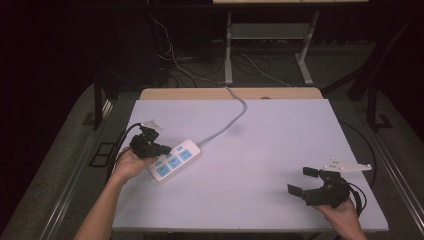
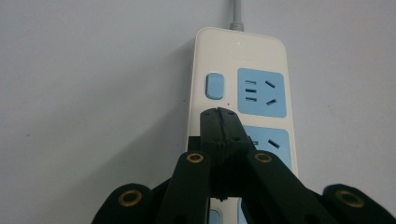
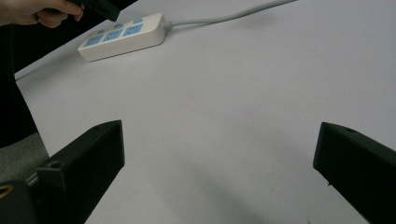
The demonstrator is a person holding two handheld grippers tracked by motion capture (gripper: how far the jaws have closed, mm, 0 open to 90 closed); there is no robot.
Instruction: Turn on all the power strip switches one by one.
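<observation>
Lying under closed jaws: power strip (image 2: 243,60)

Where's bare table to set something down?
Bare: the table's wide middle between the power strip and the right hand-held gripper, and the far right beyond the cord. Crowded: near left, where the left hand-held gripper is over the strip.

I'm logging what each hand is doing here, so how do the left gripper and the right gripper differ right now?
The left gripper has its jaws shut together; the right gripper has its jaws spread wide with nothing between them. The left gripper's tip sits over the white power strip, by a blue switch; the right gripper hangs above the bare table, far from the strip. Both are black and hand-held.
</observation>
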